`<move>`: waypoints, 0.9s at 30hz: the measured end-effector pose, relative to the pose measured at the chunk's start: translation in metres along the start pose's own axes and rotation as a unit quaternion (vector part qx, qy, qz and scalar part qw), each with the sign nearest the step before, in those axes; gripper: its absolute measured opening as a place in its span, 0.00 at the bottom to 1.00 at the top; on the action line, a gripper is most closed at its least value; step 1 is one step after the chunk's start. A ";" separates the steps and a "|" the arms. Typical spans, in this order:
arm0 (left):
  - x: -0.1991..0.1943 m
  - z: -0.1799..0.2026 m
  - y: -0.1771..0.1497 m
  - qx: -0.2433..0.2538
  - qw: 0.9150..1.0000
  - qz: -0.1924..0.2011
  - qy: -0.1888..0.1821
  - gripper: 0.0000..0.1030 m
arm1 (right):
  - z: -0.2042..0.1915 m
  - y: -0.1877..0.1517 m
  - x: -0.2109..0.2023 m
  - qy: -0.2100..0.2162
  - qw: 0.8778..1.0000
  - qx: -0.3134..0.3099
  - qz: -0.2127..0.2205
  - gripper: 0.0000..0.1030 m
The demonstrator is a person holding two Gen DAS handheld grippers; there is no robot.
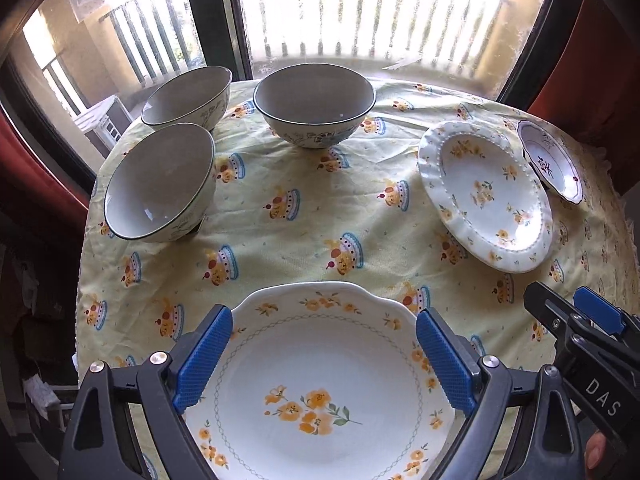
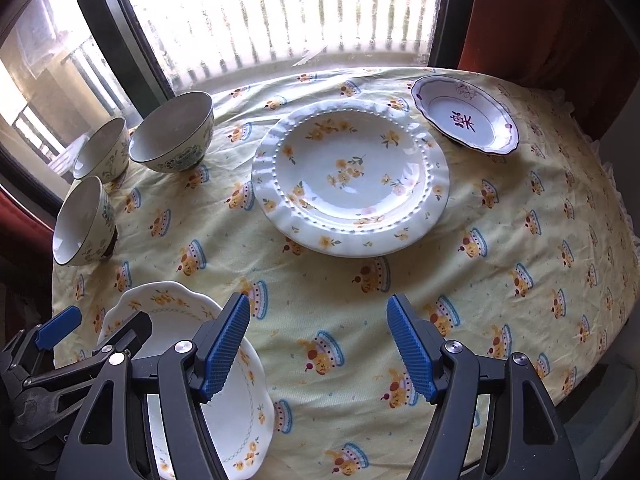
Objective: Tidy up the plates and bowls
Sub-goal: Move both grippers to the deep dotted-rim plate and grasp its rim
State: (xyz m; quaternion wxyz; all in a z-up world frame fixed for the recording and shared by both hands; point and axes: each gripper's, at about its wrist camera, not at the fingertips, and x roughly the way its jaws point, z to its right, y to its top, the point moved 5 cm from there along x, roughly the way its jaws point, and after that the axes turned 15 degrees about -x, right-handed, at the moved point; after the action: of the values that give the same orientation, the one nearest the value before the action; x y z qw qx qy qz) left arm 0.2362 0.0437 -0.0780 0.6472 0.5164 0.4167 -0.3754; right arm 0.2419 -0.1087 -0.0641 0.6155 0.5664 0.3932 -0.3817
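A round table wears a yellow tablecloth (image 2: 500, 248) with little cake pictures on it. It stands by a big window (image 1: 380, 12).

The left gripper (image 1: 324, 360) hangs over a scalloped plate with orange flowers (image 1: 320, 380) at the near edge of the table. Its blue fingers (image 1: 204, 356) are spread wide apart, one at each side of the plate. They hold nothing.

The right gripper (image 2: 318, 346) hangs over bare cloth, just to the right of that plate. Its blue fingers (image 2: 412, 350) are spread wide too, and they hold nothing.

In the middle of the table sits a ruffled plate with yellow flowers (image 2: 350, 178). Behind it, to the right, sits a small dish with a purple mark (image 2: 464, 114). The two are close, but I cannot tell if they touch.

Three bowls stand upright on the left side. The biggest bowl (image 1: 314, 102) is nearest the middle. A far bowl (image 1: 186, 96) is by the window. A near bowl (image 1: 160, 182) stands in front of it.
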 end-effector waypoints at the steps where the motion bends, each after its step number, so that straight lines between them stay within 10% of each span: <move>1: 0.001 0.007 0.003 -0.002 1.000 -0.001 0.002 0.92 | 0.007 0.003 0.002 0.000 1.000 -0.001 0.000 0.72; 27: 0.070 0.130 0.065 -0.033 0.999 0.007 0.034 0.91 | 0.132 0.089 0.077 0.025 1.000 -0.010 -0.010 0.72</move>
State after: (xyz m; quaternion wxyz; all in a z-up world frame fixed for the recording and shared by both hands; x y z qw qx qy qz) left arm 0.3415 -0.0756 -0.1042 0.6524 0.5099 0.4468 -0.3387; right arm 0.3609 -0.2360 -0.0927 0.6077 0.5652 0.4179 -0.3697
